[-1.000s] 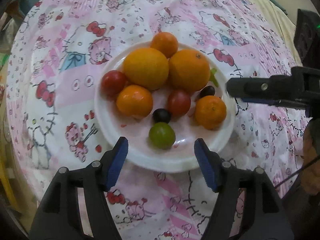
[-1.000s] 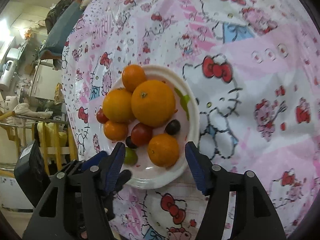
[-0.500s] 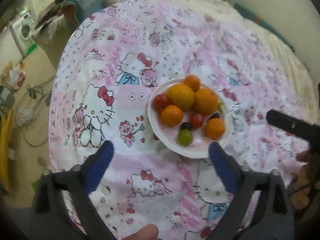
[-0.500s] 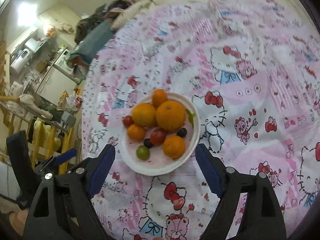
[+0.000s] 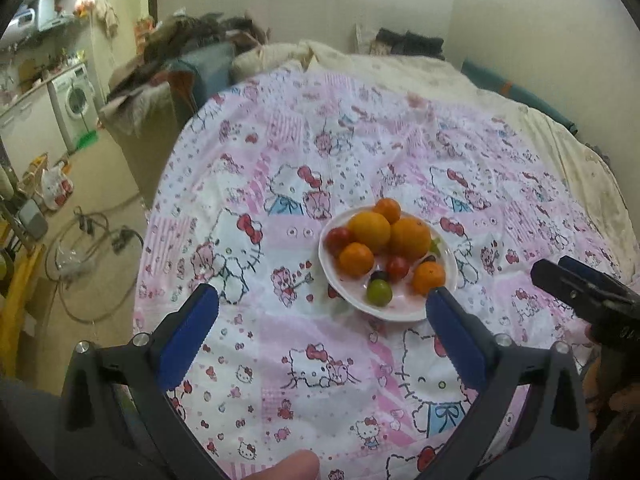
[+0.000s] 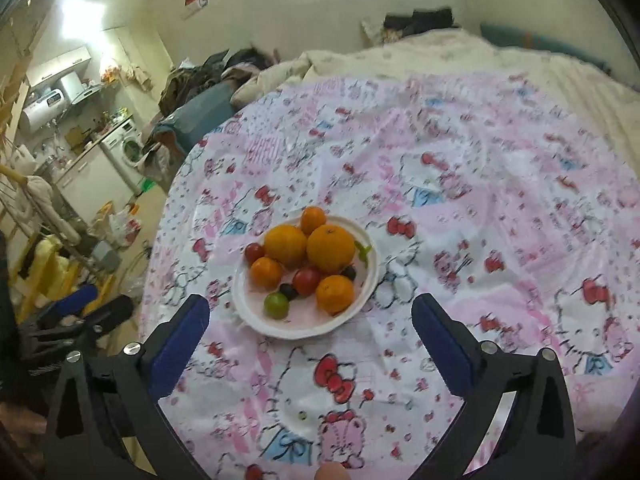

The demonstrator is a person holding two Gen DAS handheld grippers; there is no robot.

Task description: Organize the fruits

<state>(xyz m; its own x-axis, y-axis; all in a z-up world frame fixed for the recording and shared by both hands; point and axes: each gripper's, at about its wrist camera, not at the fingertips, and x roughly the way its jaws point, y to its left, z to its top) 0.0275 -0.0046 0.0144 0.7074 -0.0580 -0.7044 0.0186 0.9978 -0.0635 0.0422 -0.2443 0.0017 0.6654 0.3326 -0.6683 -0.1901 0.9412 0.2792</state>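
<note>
A white plate (image 5: 404, 312) (image 6: 256, 320) sits on the pink cartoon-print cloth (image 5: 312, 360) (image 6: 460, 184). It holds two large oranges (image 5: 410, 238) (image 6: 330, 248), several small oranges, red tomatoes (image 5: 397, 267) (image 6: 306, 281), dark grapes and a green fruit (image 5: 379, 292) (image 6: 276, 306). My left gripper (image 5: 322, 308) is open and empty, held back from the plate. My right gripper (image 6: 310, 316) is open and empty, held above and short of the plate. The right gripper also shows at the right edge of the left wrist view (image 5: 580, 292).
The cloth covers a bed with cream bedding (image 5: 400, 68) behind. At the left lie floor cables (image 5: 92, 240), a washing machine (image 5: 76, 104), piled clothes (image 6: 200, 80) and a yellow rack (image 6: 48, 272).
Both grippers have pulled back and up from the plate, staying open and empty. The plate now looks smaller and the room has come into view.
</note>
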